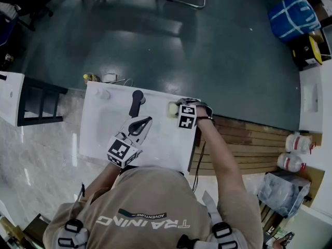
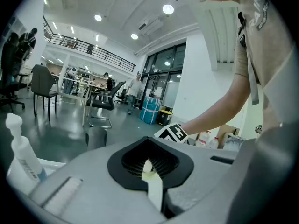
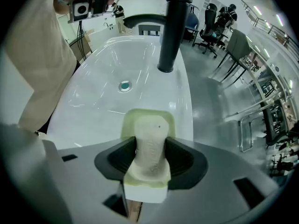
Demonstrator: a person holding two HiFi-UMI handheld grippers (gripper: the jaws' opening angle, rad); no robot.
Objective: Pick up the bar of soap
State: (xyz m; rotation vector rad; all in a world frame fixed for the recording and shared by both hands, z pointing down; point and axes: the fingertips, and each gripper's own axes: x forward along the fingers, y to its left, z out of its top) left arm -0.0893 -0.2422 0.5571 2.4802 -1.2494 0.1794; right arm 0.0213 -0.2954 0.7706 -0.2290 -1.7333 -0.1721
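The bar of soap (image 3: 150,139), cream and rough-surfaced, is clamped between the jaws of the right gripper (image 3: 150,147), one black pad pressed on each side. It sits just over a pale green soap dish (image 3: 131,121) on the near rim of a white sink (image 3: 105,73). In the head view the same pale block (image 1: 172,109) shows at the sink's right edge, at the tip of the right gripper (image 1: 178,109). The glossy basin slopes to a small round drain (image 3: 124,86), and a black faucet (image 3: 172,27) rises behind it. The left gripper (image 1: 140,125) hangs over the middle of the basin with its jaws together and nothing between them. Its own view shows a white bottle (image 2: 21,154) at the left. Around the sink lies a dark, shiny grey floor (image 1: 181,51), pale marble-patterned tile (image 1: 36,154) at the person's left and wooden planks (image 1: 244,139) at the right. A blue bag (image 1: 294,14) stands well apart. The room is a tall open hall with office chairs (image 2: 43,80), an upper railing (image 2: 86,46) and round ceiling lights (image 2: 168,9).
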